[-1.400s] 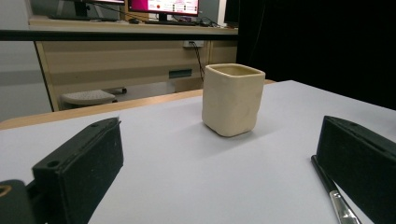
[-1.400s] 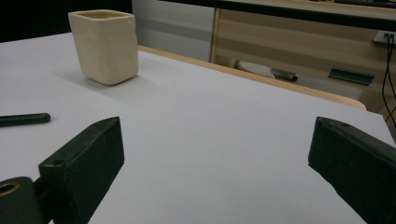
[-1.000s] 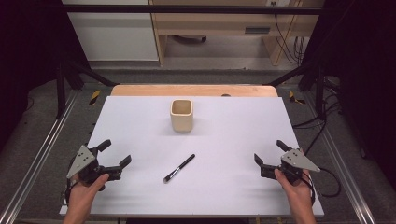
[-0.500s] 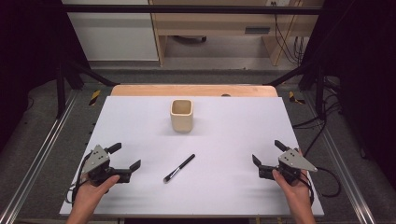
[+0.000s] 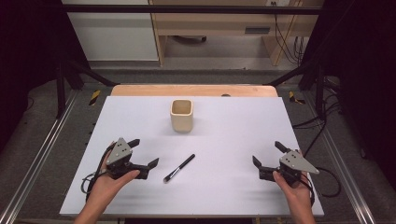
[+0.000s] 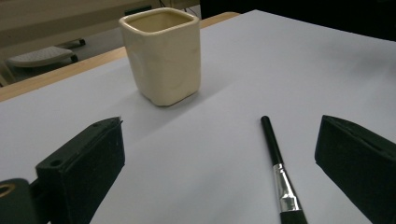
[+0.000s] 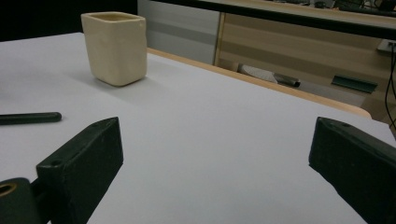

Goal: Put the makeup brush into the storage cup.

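On the white table (image 5: 224, 196), a little nearer than its middle, lies the black brush (image 5: 179, 168), flat and free, with nothing touching it. Its long axis runs on a diagonal: the bristle end with the silver ferrule points toward the person's near left, and the thin handle end points away to the far right. The left gripper (image 5: 144, 155) is just beside the brush, on its left side, while the right gripper (image 5: 268, 154) is well apart on the other side of the table, so the left hand (image 5: 109, 179) is clearly the nearer 1. In the left gripper view the brush (image 6: 279, 172) lies between the 2 black jaws but closer to the right jaw, with the handle running away from the camera. The jaws of the left gripper stand wide apart and hold nothing. The jaws of the right gripper are also spread wide and empty, and they hover low over bare table. Beyond the brush, the cream cup (image 5: 181, 115) stands upright, well apart from both grippers. Probably the left gripper needs only a short move to the right and down to close across the handle.
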Demonstrator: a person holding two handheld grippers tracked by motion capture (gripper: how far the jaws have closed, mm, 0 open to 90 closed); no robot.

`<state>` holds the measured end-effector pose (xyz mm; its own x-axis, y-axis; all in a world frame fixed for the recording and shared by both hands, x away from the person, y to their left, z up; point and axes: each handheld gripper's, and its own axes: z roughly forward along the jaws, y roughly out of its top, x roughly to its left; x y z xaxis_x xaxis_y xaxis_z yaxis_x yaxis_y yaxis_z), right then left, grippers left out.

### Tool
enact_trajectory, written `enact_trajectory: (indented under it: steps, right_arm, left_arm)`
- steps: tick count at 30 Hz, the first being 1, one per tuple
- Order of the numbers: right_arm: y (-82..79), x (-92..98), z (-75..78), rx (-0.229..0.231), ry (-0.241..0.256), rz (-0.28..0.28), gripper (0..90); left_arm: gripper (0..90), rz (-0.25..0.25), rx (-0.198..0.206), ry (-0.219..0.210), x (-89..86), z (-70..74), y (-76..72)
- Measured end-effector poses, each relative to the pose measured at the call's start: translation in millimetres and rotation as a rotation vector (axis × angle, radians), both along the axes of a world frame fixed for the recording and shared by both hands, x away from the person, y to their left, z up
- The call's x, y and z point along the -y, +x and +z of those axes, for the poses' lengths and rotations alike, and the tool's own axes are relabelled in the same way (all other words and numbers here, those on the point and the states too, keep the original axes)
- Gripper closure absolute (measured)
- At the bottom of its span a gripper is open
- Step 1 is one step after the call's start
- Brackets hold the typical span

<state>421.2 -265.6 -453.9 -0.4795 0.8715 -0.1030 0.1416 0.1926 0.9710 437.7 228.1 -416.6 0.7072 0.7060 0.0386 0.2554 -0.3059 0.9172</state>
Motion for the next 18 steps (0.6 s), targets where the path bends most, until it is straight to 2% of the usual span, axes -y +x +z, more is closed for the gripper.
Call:
enact_trajectory:
  steps: [4,6,9,11,12,13,14,15,16,17,18]
  right_arm:
    - [-1.5,-1.2,3.4,0.008,0.008,-0.009,3.3]
    - [-1.6,-2.3,4.4,0.013,-0.001,-0.007,3.2]
    - [-0.8,-3.7,5.4,0.014,-0.002,-0.007,3.3]
    - [-0.7,-5.6,5.1,0.009,-0.008,-0.007,3.3]
    - [-0.7,-5.6,5.1,0.009,-0.008,-0.007,3.3]
    - [-1.0,-6.0,4.6,0.007,-0.013,-0.008,3.3]
    - [-1.3,-5.9,3.8,0.003,-0.016,-0.014,3.4]
    - [-0.9,-5.8,3.9,0.004,-0.016,-0.020,3.4]
    - [-0.4,-5.5,3.9,0.003,-0.014,-0.023,3.4]
    - [-0.4,-5.5,3.9,0.003,-0.014,-0.023,3.4]
    - [0.2,-5.1,3.8,0.003,-0.013,-0.027,3.4]
  left_arm:
    - [1.0,-0.011,-0.021,0.043,11.3,4.9,3.5]
    - [1.0,-0.007,-0.035,0.047,14.1,5.5,4.5]
    - [1.5,0.006,-0.080,0.069,22.4,5.8,6.9]
    - [1.5,-0.010,-0.122,0.098,31.1,7.0,9.8]
    - [1.5,-0.010,-0.122,0.098,31.1,7.0,9.8]
    - [1.5,-0.011,-0.130,0.114,34.6,7.9,10.9]
    - [1.8,-0.021,-0.164,0.158,42.4,10.8,13.2]
    - [1.9,-0.021,-0.164,0.158,42.4,10.8,13.2]
    - [2.2,-0.048,-0.194,0.194,50.8,13.8,14.9]
    - [2.2,-0.048,-0.194,0.194,50.8,13.8,14.9]
    - [2.2,-0.065,-0.200,0.215,55.6,15.3,16.1]
